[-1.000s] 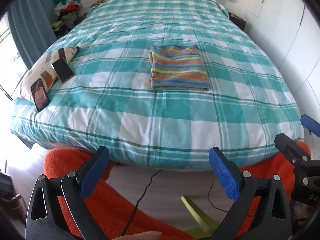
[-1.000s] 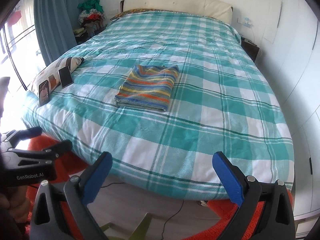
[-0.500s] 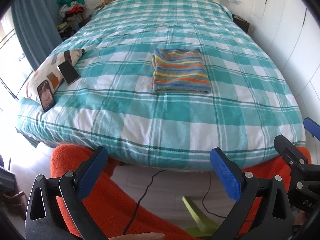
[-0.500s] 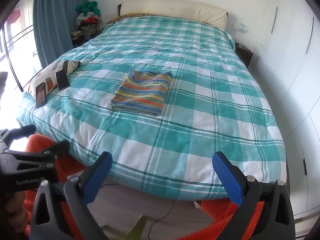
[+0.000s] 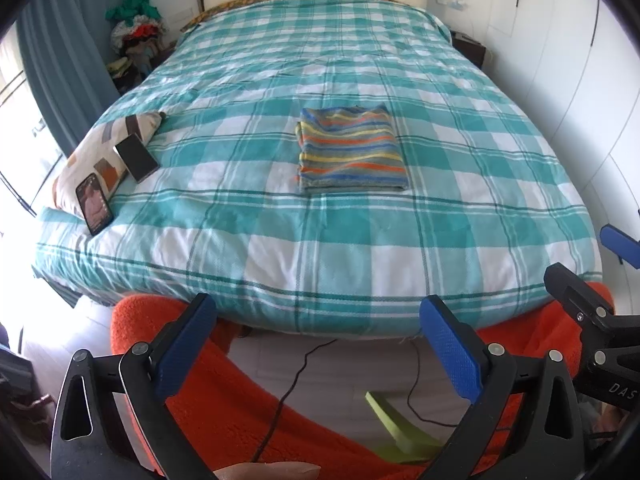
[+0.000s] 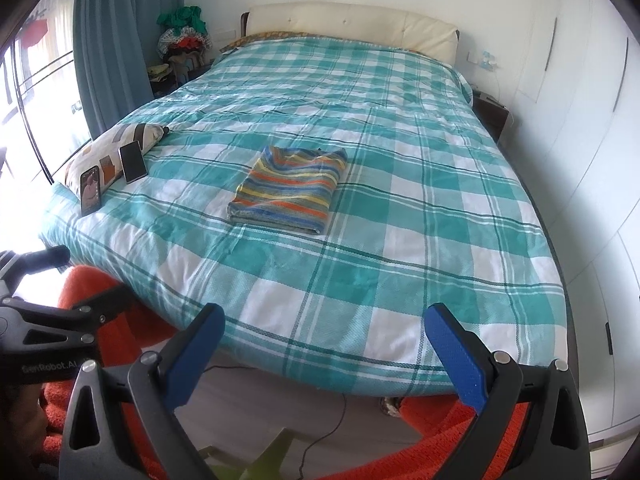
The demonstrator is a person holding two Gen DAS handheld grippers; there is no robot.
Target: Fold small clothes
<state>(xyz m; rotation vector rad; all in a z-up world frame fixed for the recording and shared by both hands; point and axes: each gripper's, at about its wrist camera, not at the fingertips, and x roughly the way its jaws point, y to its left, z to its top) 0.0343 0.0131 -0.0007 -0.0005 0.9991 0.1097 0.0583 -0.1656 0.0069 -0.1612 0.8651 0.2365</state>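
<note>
From where I sit the fold looks finished: the striped garment (image 5: 351,150) lies as a neat rectangle, several layers thick, flat on the checked bedspread (image 5: 280,240), with no loose sleeve or corner that I can make out. I see no other small clothes laid out on the bed; the heap of fabric (image 6: 182,32) at the upper left of the right wrist view is too far off to judge, so I cannot say whether more pieces wait.

My left gripper (image 5: 320,344) sits in the lower part of its frame, its blue pads spread wide with nothing between them. The garment is in the middle of that frame, well apart from it, across the foot of the bed. My right gripper (image 6: 326,354) is likewise spread and empty, low in its frame, with the garment (image 6: 290,188) up and left of centre, out of reach.

Two phones (image 5: 136,158) rest on a patterned pillow (image 5: 86,160) at the left edge.
</note>
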